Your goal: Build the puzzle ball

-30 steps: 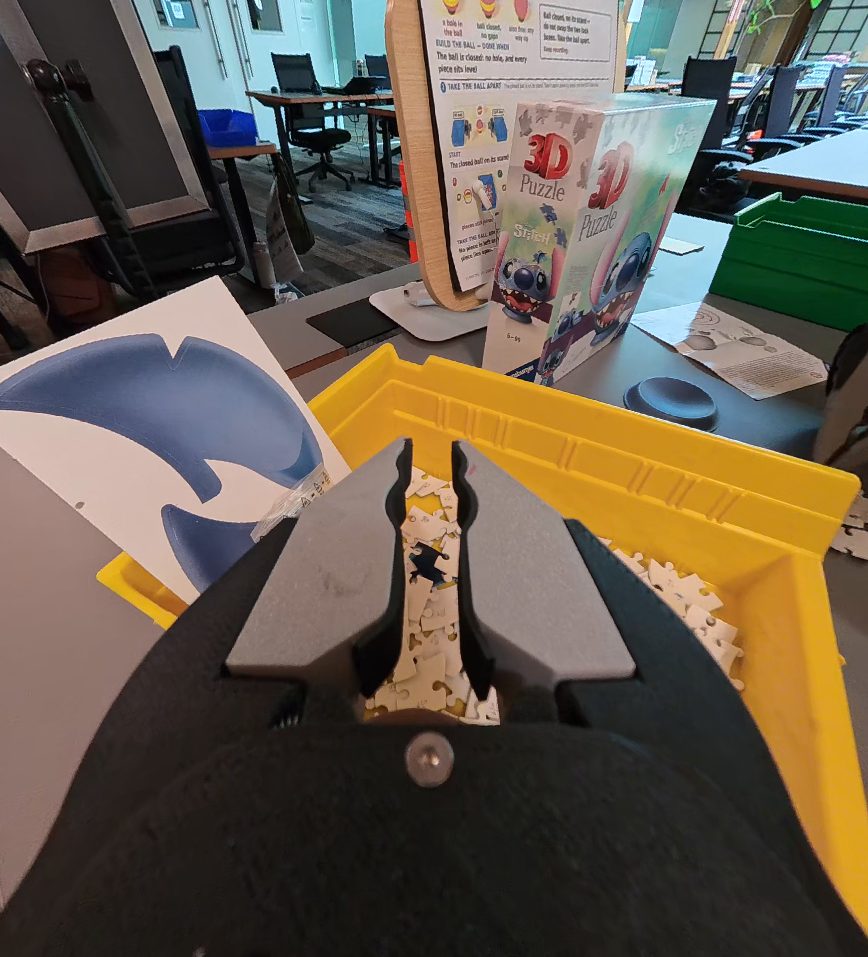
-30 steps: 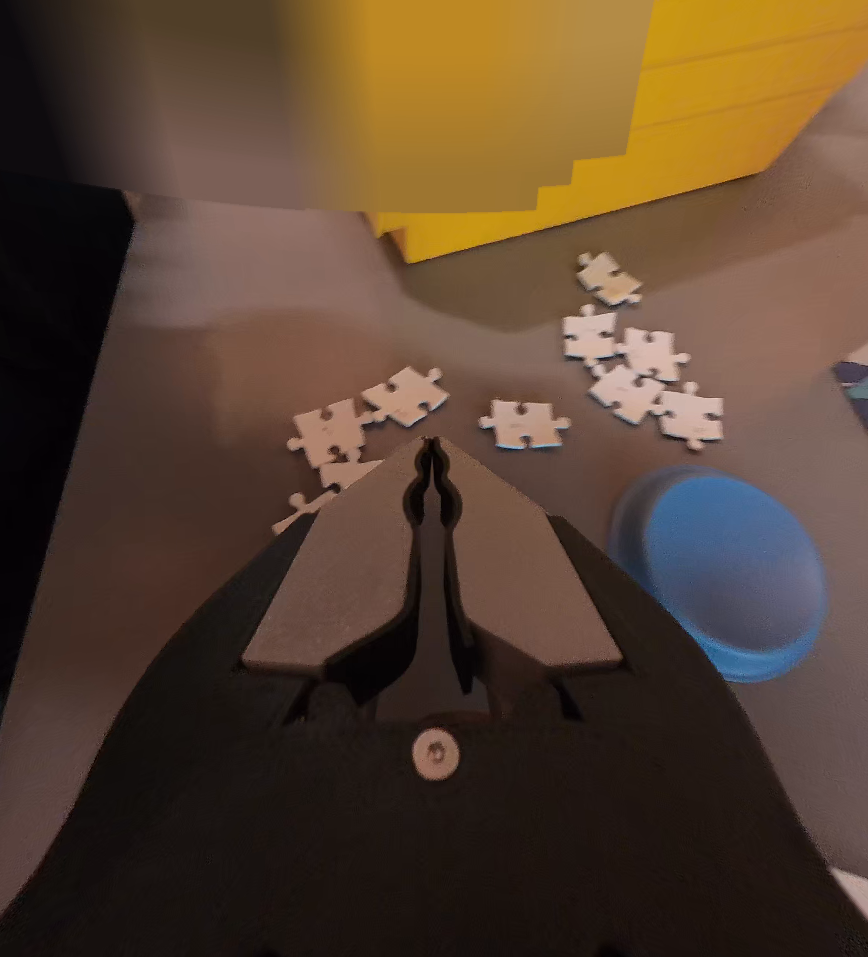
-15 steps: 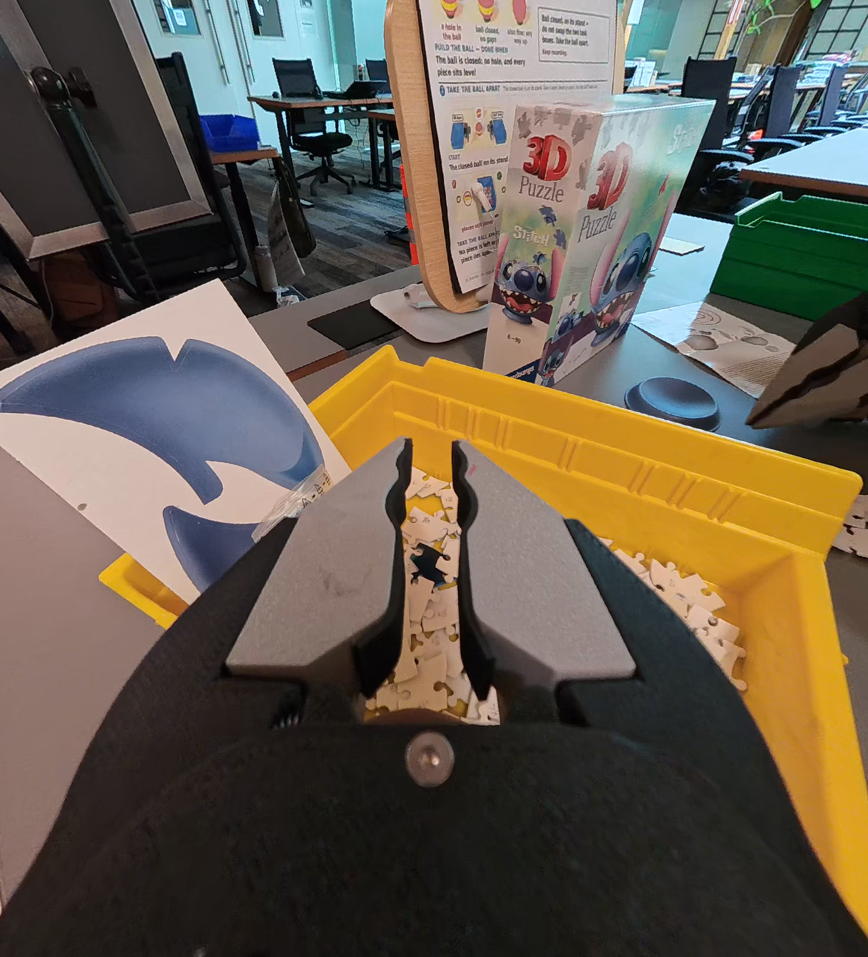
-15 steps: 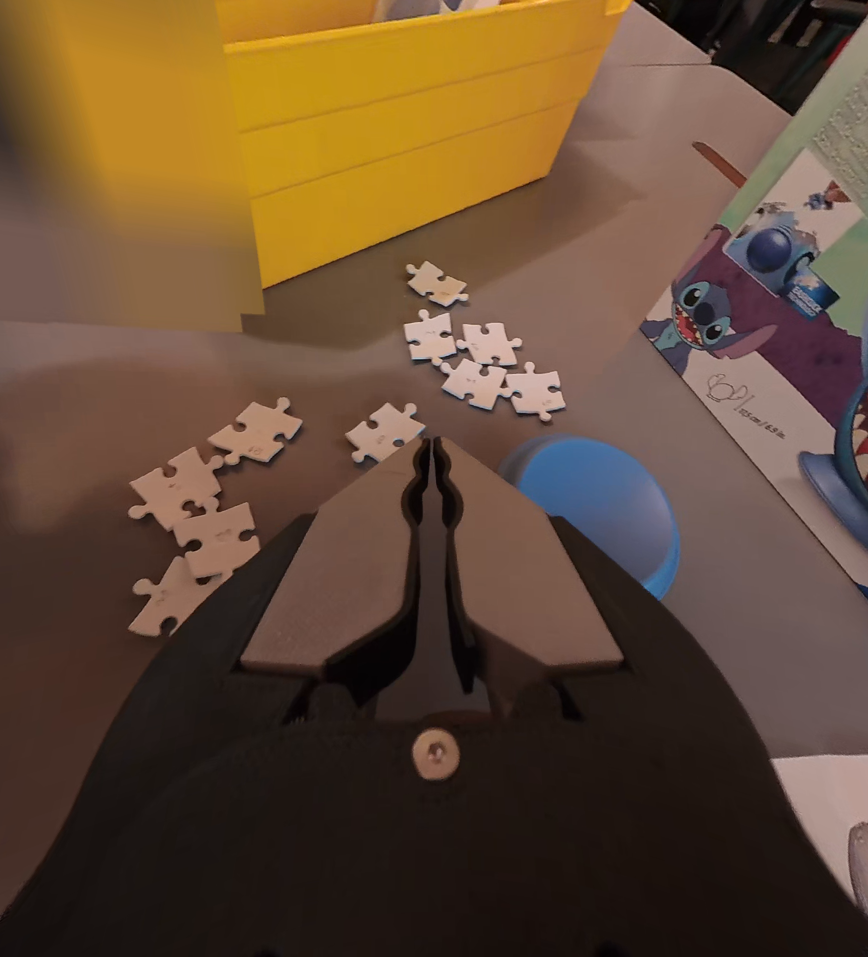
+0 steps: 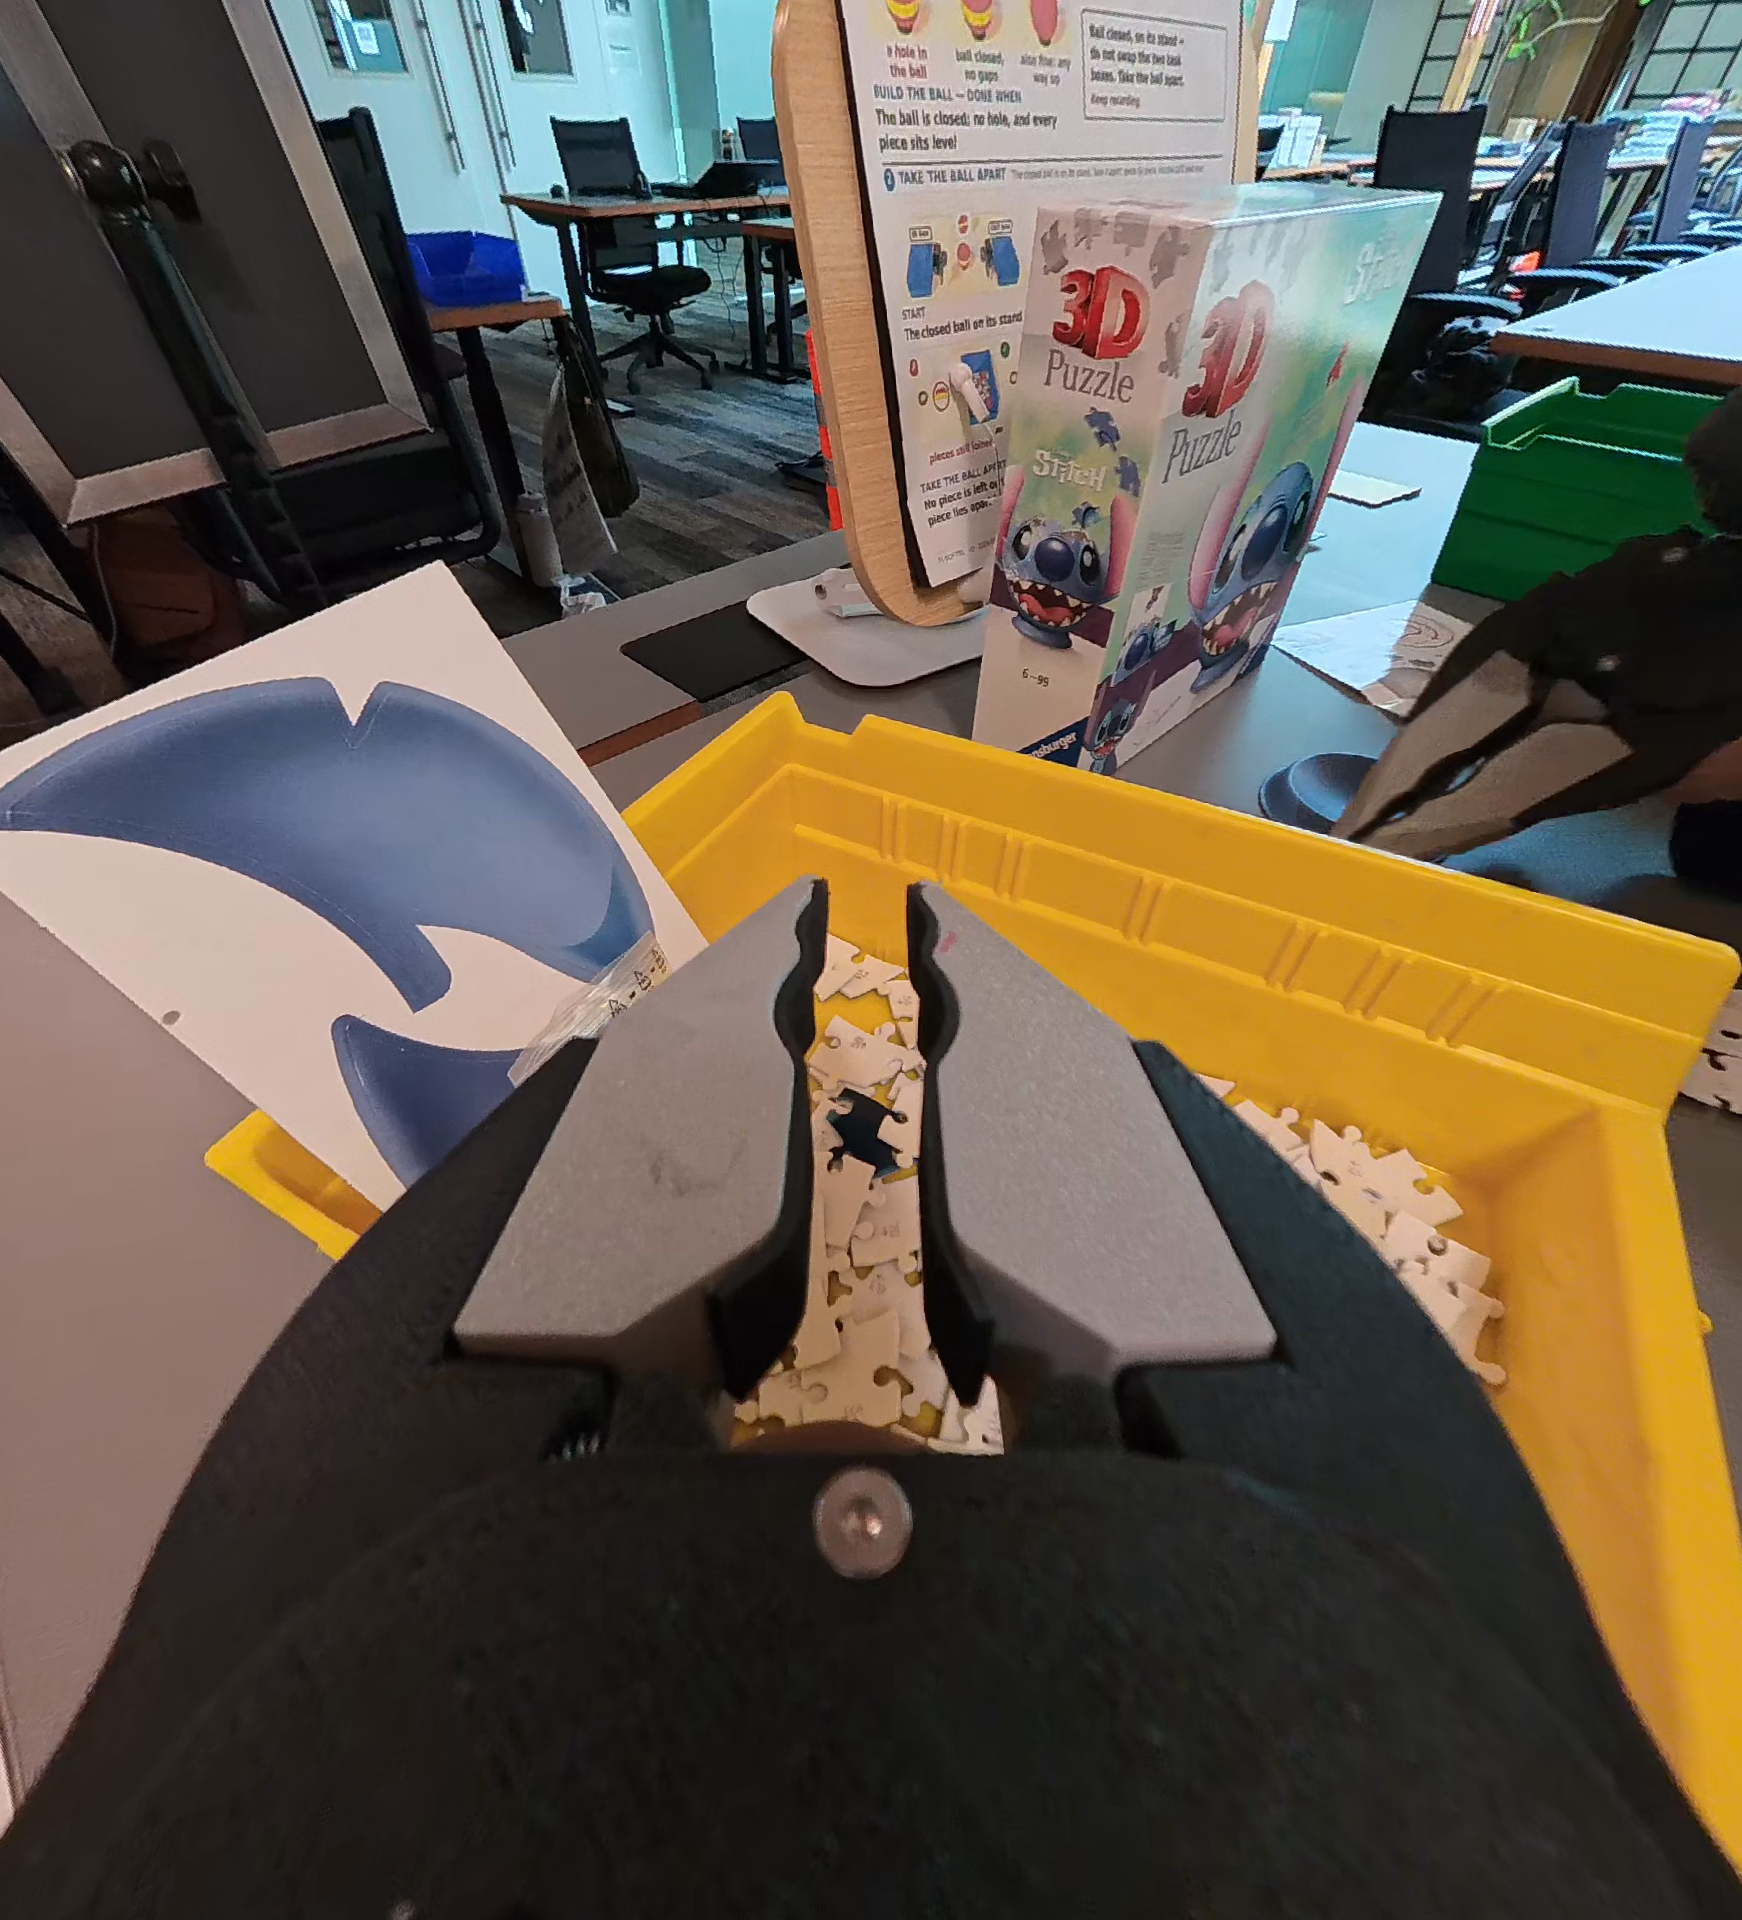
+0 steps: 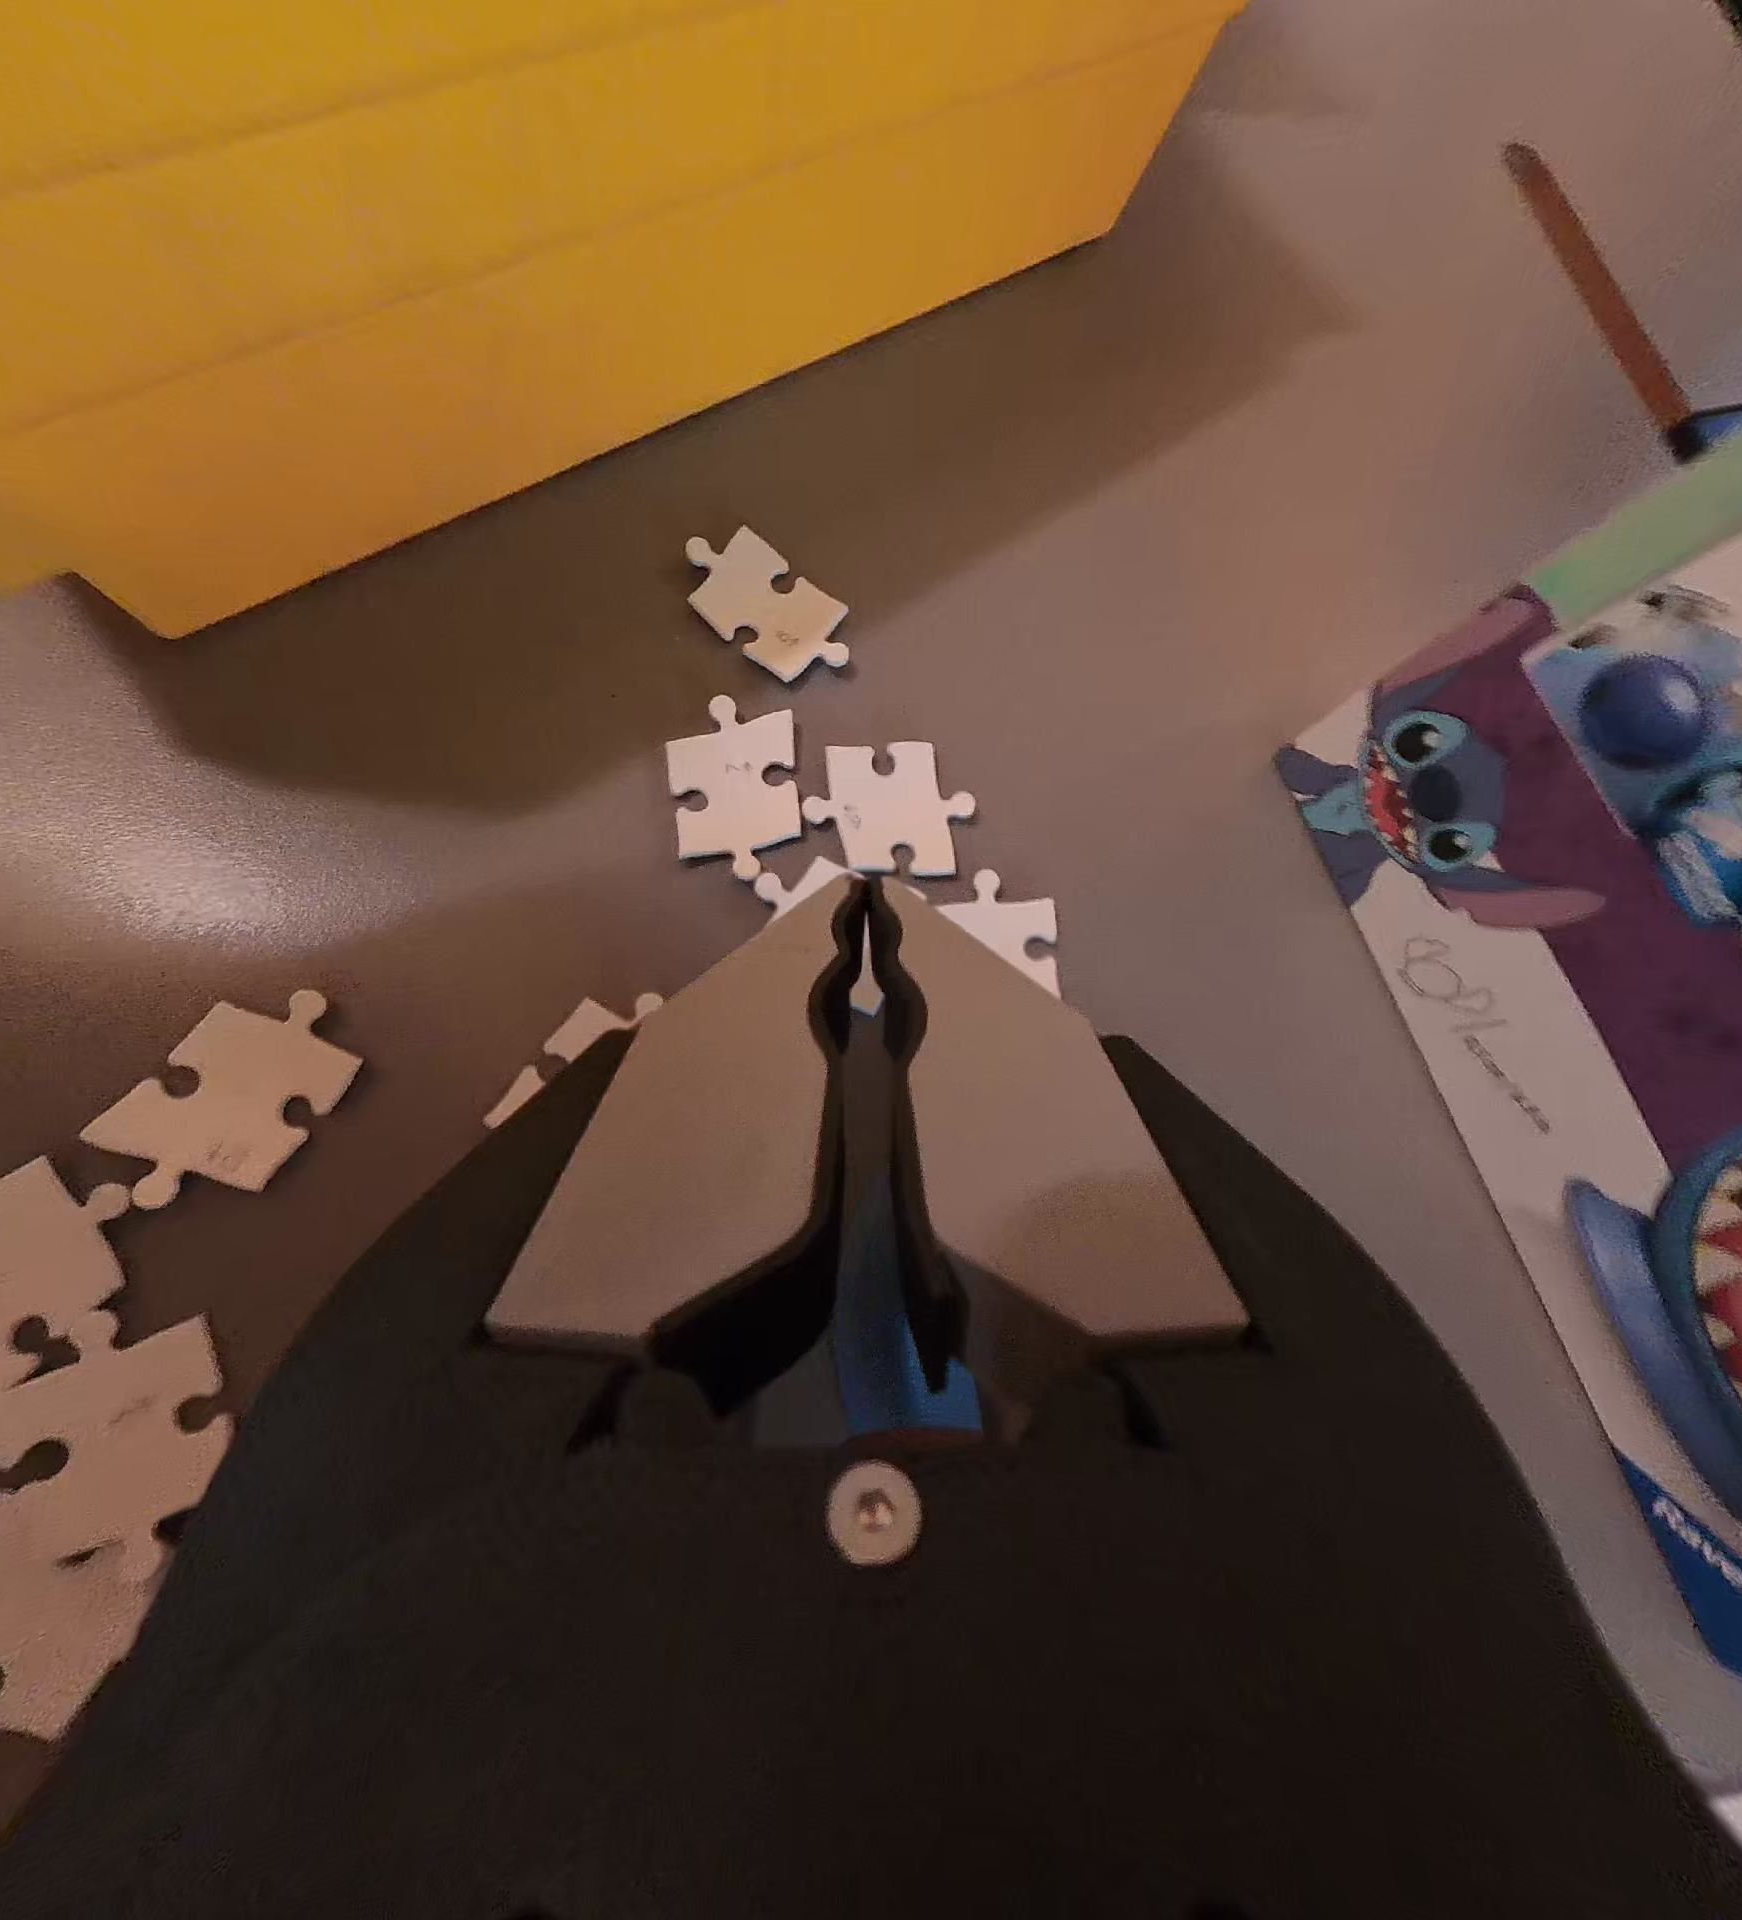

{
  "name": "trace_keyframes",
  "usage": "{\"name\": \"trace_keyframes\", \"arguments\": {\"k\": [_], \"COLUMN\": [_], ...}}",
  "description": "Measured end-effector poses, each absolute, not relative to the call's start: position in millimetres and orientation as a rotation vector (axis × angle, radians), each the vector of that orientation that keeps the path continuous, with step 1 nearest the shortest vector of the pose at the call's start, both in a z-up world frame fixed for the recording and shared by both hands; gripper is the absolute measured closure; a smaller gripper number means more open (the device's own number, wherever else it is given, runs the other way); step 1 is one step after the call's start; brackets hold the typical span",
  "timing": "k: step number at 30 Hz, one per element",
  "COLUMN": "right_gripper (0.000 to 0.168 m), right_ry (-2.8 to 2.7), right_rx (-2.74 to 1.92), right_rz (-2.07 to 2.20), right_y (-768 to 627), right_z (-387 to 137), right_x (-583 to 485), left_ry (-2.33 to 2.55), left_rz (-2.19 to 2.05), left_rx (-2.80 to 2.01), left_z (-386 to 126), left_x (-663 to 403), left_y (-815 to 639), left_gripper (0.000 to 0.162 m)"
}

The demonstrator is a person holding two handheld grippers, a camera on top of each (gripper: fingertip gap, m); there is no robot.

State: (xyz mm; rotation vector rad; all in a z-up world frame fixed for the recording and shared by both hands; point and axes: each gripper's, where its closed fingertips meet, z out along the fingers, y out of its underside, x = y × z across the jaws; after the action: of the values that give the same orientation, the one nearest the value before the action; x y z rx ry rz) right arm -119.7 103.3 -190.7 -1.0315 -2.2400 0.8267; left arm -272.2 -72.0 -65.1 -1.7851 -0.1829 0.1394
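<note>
Take the yellow bin (image 5: 1262, 914) as your landmark. To its left, a white sheet with a blue shape (image 5: 275, 862) lies with one corner over the bin's rim. Your left gripper (image 5: 865, 902) hangs over the bin with its fingers spread a little, nothing between them; below lie loose puzzle pieces (image 5: 1386, 1205), white side up, one dark blue. Behind the bin stands the puzzle box (image 5: 1189, 468). To the bin's right, your right gripper (image 6: 865, 885) has its tips pressed together, holding nothing, low over more white pieces (image 6: 737, 790) scattered on the grey table (image 6: 1210, 623). A blue round base (image 6: 882, 1309) shows between its fingers.
</note>
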Motion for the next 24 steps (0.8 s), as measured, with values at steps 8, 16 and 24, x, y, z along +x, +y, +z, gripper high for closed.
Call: {"name": "trace_keyframes", "arguments": {"k": [8, 16, 24], "right_gripper": [0.168, 0.168, 0.168], "right_ry": [-2.322, -2.491, -2.722], "right_rx": [-1.017, -0.953, -0.914], "right_rz": [0.673, 0.737, 0.925], "right_y": [110.9, 108.9, 89.7], "right_z": [-207.4, -207.7, -207.4], "right_x": [-123.5, -76.2, -17.7], "left_ry": [-0.174, -0.179, -0.18], "left_rz": [0.138, 0.137, 0.141], "left_rx": [-1.789, -1.789, -1.79], "left_z": [-65.6, -65.6, -65.7], "left_x": [-270.7, -271.1, -271.5], "left_y": [-72.1, -72.3, -72.2], "left_gripper": [0.15, 0.151, 0.151]}}
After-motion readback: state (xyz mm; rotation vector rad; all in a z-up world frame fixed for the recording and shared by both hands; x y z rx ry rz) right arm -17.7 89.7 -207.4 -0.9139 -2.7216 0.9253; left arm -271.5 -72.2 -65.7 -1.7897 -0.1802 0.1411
